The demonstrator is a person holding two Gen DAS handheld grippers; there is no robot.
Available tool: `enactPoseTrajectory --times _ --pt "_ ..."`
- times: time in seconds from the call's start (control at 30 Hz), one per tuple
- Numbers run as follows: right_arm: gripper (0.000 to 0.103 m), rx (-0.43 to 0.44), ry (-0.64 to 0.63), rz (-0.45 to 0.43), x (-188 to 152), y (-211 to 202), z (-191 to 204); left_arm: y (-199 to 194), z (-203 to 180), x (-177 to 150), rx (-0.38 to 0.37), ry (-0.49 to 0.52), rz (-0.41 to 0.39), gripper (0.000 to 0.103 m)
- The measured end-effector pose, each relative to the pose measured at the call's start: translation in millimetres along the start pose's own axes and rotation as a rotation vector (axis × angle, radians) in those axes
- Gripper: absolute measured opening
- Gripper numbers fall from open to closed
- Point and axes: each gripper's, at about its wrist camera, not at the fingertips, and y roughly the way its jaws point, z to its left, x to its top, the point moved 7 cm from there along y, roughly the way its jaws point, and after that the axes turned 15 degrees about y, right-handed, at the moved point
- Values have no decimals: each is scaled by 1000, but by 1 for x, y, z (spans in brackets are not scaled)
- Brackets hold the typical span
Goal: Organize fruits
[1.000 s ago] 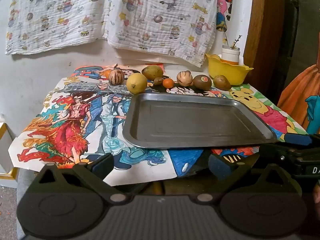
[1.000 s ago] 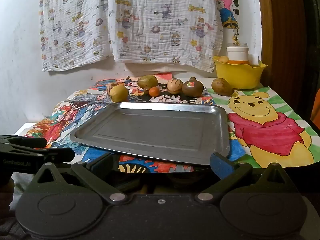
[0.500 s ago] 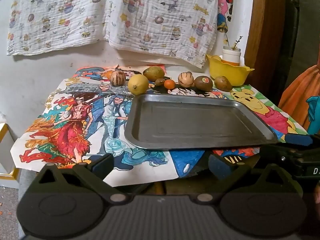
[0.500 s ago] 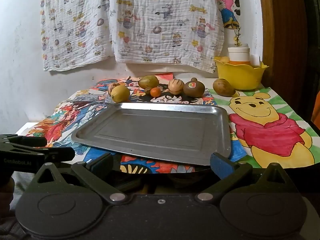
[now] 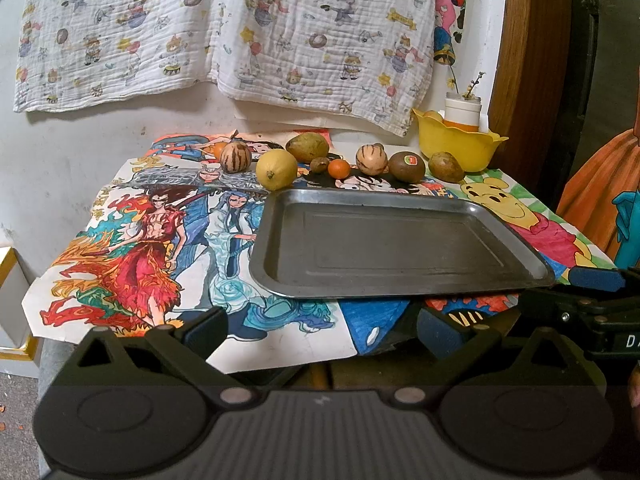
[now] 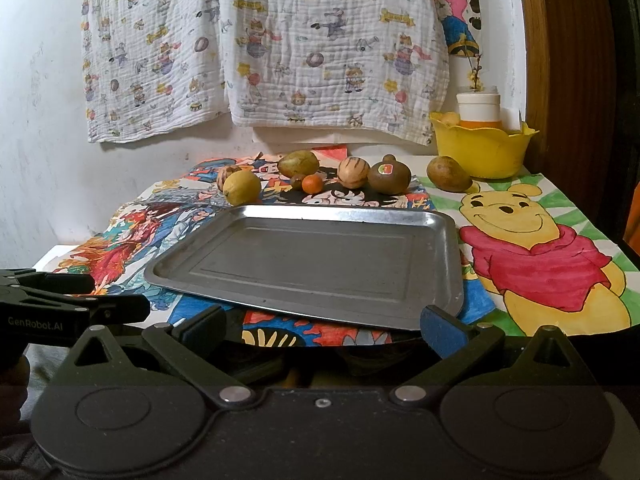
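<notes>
Still Waiting: Fruits Lined Up Behind the Tray

Both the left gripper and the right gripper hovered at the near edge of the metal tray, fingers spread wide and holding nothing. Behind the tray's far rim sat the fruits (lemon, small orange, stickered kiwi) in a loose row, with a yellow bowl beyond its far right corner.

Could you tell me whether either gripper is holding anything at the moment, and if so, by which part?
Nothing is held. The left gripper and right gripper both have open jaws, short of the metal tray.
</notes>
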Motion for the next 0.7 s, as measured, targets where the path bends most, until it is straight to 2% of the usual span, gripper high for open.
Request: enactPoseTrajectory --times 0.7 --pt "103 1 2 1 0 1 0 -1 2 -1 -2 2 2 103"
